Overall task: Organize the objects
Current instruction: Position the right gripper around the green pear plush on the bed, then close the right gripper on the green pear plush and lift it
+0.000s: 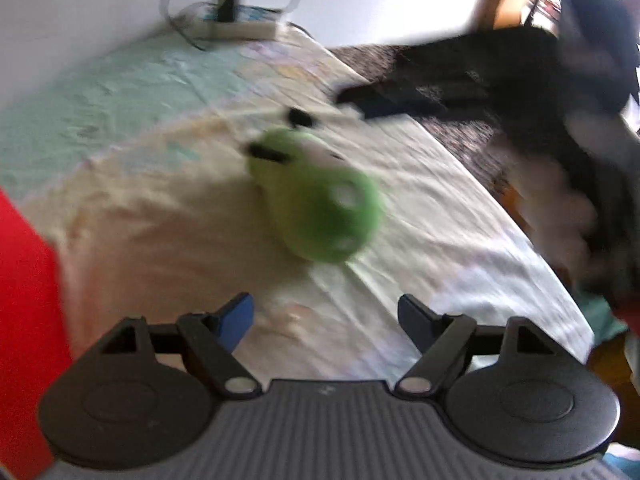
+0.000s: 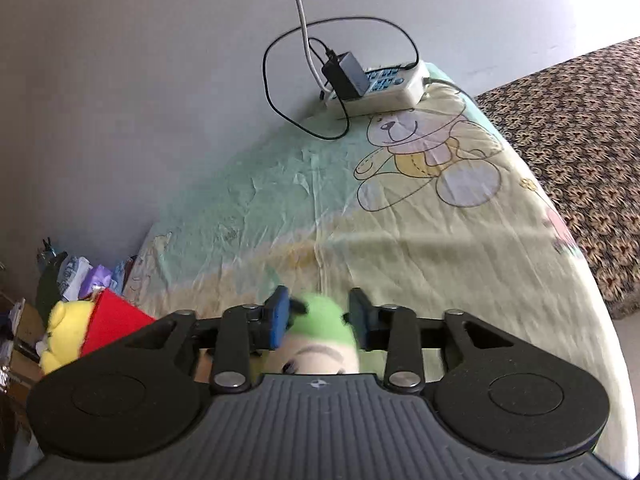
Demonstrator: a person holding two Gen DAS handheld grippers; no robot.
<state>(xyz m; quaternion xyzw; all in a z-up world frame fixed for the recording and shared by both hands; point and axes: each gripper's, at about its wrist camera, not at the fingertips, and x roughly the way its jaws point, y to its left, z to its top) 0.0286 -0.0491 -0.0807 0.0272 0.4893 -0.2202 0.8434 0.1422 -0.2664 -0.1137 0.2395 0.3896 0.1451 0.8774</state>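
A green plush toy (image 1: 316, 204) with a white face lies on the pale printed bedsheet (image 1: 168, 208), blurred, ahead of my left gripper (image 1: 326, 320), which is open and empty. In the right wrist view the same green plush (image 2: 324, 320) sits between the blue pads of my right gripper (image 2: 322, 316), whose jaws are closed against its sides. The right gripper also shows as a dark blurred shape (image 1: 400, 100) reaching in from the right in the left wrist view.
A white power strip (image 2: 384, 88) with a black adapter and cables lies at the far end of the bed by the wall. A red box (image 2: 112, 324) and a yellow plush (image 2: 64, 336) are at the left. A patterned brown blanket (image 2: 568, 136) lies to the right.
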